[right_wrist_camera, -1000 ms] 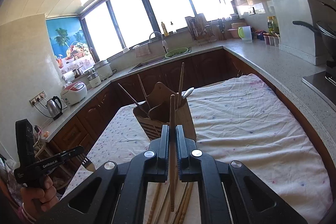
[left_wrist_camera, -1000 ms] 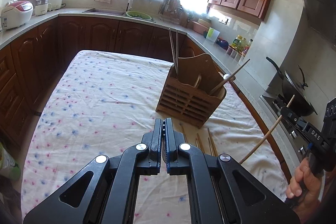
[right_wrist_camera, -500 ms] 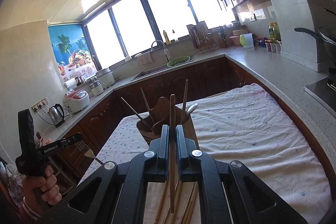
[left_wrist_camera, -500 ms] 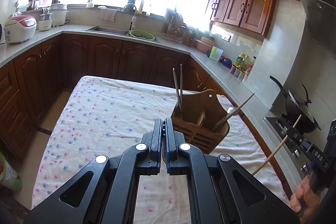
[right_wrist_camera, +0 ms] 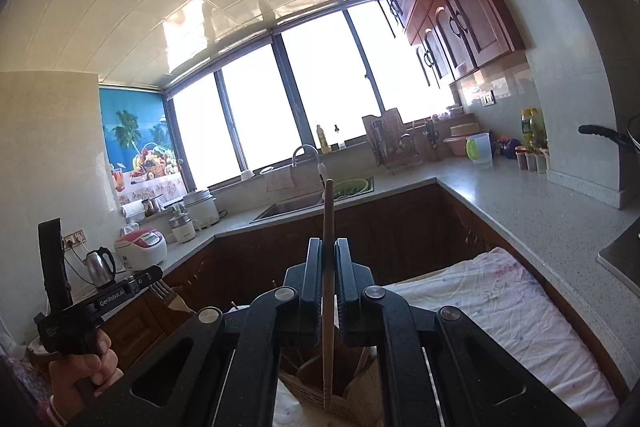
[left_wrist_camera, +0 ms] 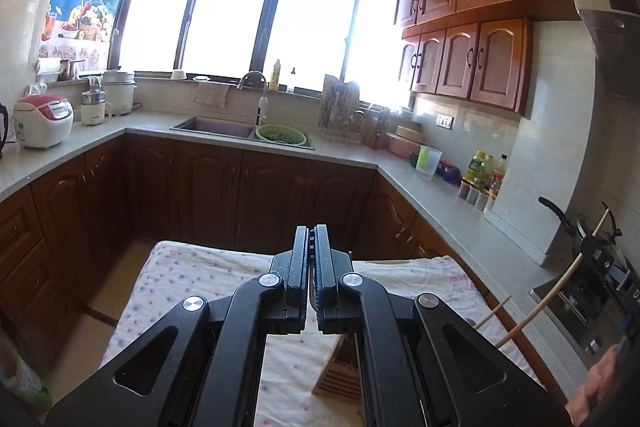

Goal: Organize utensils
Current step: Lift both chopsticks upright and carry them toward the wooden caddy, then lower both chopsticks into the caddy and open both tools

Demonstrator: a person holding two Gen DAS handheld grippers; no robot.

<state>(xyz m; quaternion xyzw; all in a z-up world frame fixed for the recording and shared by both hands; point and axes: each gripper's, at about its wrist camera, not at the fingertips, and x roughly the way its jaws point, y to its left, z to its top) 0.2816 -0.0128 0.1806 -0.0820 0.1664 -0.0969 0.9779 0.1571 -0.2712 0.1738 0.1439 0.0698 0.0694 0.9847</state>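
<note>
**Chopstick and fork held over the wooden holder**

The right gripper (right_wrist_camera: pixel 328 263) is clamped on a single wooden chopstick (right_wrist_camera: pixel 328 291). The stick runs upright between the two fingers, its top end sticking out above them and its lower end hanging down over the wooden utensil holder (right_wrist_camera: pixel 344 399). That holder stands on the table (right_wrist_camera: pixel 516 311), which is covered by a white cloth with small coloured dots. Other wooden sticks can be made out inside the holder, but the gripper body hides most of it.

The left gripper (left_wrist_camera: pixel 311 259) has its fingers drawn in to a narrow gap. In its own view little shows in that gap; in the right wrist view the same tool (right_wrist_camera: pixel 150 277) has a metal fork (right_wrist_camera: pixel 170 297) sticking out from its tip, tines toward the gripper. This fork sits to the left of the holder and higher than its rim. A hand (right_wrist_camera: pixel 82 363) grips the handle of that tool.

In the left wrist view the slatted side of the holder (left_wrist_camera: pixel 340 375) shows just below the left gripper. To the right of the holder, the chopstick (left_wrist_camera: pixel 556 283) slants up through the right tool (left_wrist_camera: pixel 600 267).

Beyond the holder, past the far edge of the table, are dark wooden cabinets, a grey counter with a sink (left_wrist_camera: pixel 218 127), and a green colander (left_wrist_camera: pixel 282 135).
</note>
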